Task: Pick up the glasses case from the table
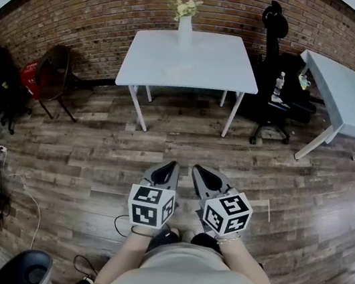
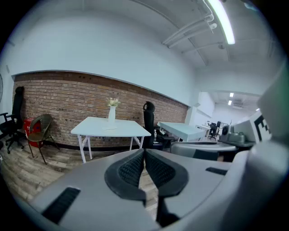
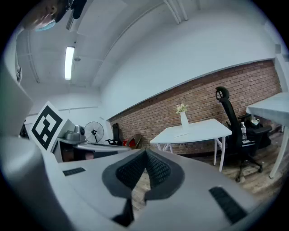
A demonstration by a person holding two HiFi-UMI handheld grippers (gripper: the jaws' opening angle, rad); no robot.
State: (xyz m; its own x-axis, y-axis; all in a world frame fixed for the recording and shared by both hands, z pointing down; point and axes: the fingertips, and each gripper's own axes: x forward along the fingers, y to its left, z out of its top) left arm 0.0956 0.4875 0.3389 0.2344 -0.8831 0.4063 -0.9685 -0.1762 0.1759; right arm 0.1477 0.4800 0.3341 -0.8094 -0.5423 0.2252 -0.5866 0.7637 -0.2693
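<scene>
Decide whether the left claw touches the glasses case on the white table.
Apart. The head view shows the left claw over the floor, well short of the table holding the glasses case.

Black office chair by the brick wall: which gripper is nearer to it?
Right. The right gripper is short of the black office chair, slightly left; the left gripper is farther left.

A brick wall [image 1: 119,12] closes the far side above a wood-plank floor [image 1: 93,157], with a white vase of flowers [image 1: 186,29] standing before it. A black office chair [image 1: 273,60], a bottle [image 1: 279,84] by its seat, stands far right beside a pale desk [image 1: 348,100]. A brown round-backed chair [image 1: 54,75] stands far left.
</scene>
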